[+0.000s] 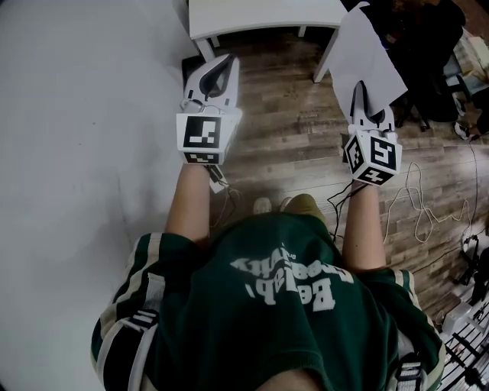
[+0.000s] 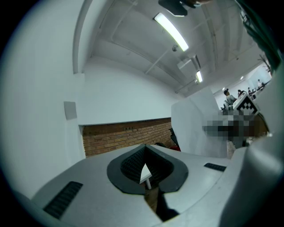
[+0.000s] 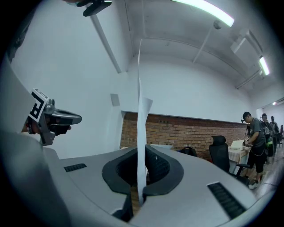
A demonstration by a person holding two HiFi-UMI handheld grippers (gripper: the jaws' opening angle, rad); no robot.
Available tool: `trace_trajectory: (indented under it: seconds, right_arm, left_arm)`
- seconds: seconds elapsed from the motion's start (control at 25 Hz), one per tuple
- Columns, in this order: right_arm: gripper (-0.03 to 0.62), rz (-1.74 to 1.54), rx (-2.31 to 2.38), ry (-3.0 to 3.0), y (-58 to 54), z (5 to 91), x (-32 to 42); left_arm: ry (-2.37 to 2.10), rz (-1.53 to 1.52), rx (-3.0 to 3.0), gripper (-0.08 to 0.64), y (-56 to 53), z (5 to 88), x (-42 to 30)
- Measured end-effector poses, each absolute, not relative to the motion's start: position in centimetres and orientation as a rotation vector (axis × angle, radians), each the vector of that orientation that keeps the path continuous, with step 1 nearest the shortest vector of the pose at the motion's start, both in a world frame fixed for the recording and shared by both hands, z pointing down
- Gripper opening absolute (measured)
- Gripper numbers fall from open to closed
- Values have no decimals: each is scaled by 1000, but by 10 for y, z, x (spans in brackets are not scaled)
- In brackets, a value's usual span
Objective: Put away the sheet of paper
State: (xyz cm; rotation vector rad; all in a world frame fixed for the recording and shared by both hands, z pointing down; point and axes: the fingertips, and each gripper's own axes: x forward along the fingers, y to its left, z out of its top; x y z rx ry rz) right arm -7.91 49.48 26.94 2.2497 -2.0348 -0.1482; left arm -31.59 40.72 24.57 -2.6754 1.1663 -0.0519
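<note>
A white sheet of paper point(image 1: 368, 52) stands up edge-on from my right gripper point(image 1: 361, 98), which is shut on its lower edge. In the right gripper view the paper point(image 3: 142, 124) rises as a thin strip from between the closed pads of the right gripper point(image 3: 141, 188). My left gripper point(image 1: 223, 64) is held out level to the left of it, shut and holding nothing. The left gripper view shows its jaws point(image 2: 148, 188) closed together and the paper point(image 2: 195, 126) off to the right. The two grippers are well apart.
A white table point(image 1: 267, 15) with a white leg point(image 1: 325, 61) stands just ahead over the wooden floor. A white wall point(image 1: 76, 153) runs along the left. Cables point(image 1: 416, 206) lie on the floor at right. A brick wall point(image 3: 186, 133), an office chair point(image 3: 219, 153) and a person point(image 3: 255, 142) are farther off.
</note>
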Motion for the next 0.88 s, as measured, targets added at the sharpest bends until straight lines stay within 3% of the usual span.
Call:
trace_trajectory:
  seconds: [0.36, 0.88]
  right_arm:
    - [-6, -150, 2265, -2026, 465, 277, -71]
    - [-6, -187, 2234, -2082, 357, 274, -4]
  left_arm:
    - [1124, -23, -2697, 2, 380, 245, -306]
    - [1130, -37, -2657, 2, 286, 239, -233]
